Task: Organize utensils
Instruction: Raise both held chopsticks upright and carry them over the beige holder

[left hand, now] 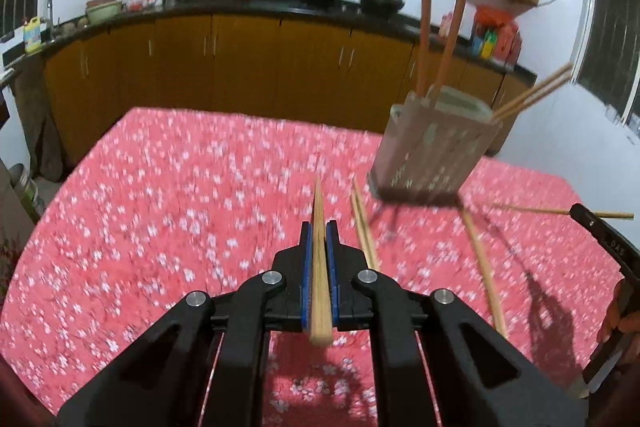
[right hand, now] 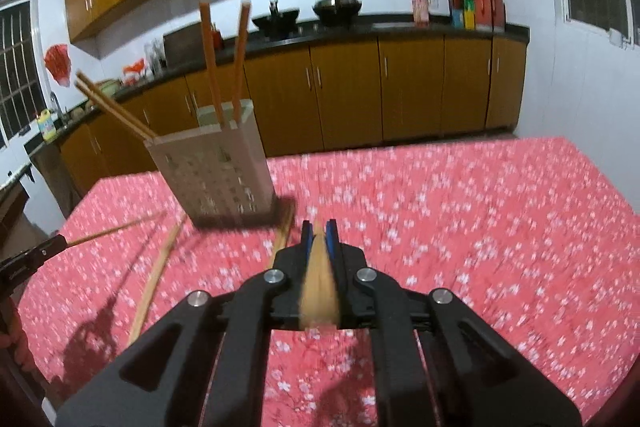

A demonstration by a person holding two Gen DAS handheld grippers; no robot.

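My left gripper (left hand: 319,227) is shut on a pale wooden chopstick (left hand: 320,267) that points forward over the pink flowered tablecloth (left hand: 160,207). My right gripper (right hand: 319,227) is shut on another wooden chopstick (right hand: 320,283). The grey perforated utensil holder (left hand: 432,151) stands right of the left gripper and holds two orange chopsticks (left hand: 448,39) and two pale ones (left hand: 532,93). In the right wrist view the holder (right hand: 216,175) stands ahead to the left. Loose chopsticks lie on the cloth (left hand: 362,223) (left hand: 484,267) (right hand: 154,279) (right hand: 284,231).
The right gripper's tip (left hand: 592,219) shows at the right edge with its chopstick; the left one (right hand: 36,255) shows at the left edge of the right wrist view. Kitchen cabinets and a counter (left hand: 240,11) with woks stand behind the table.
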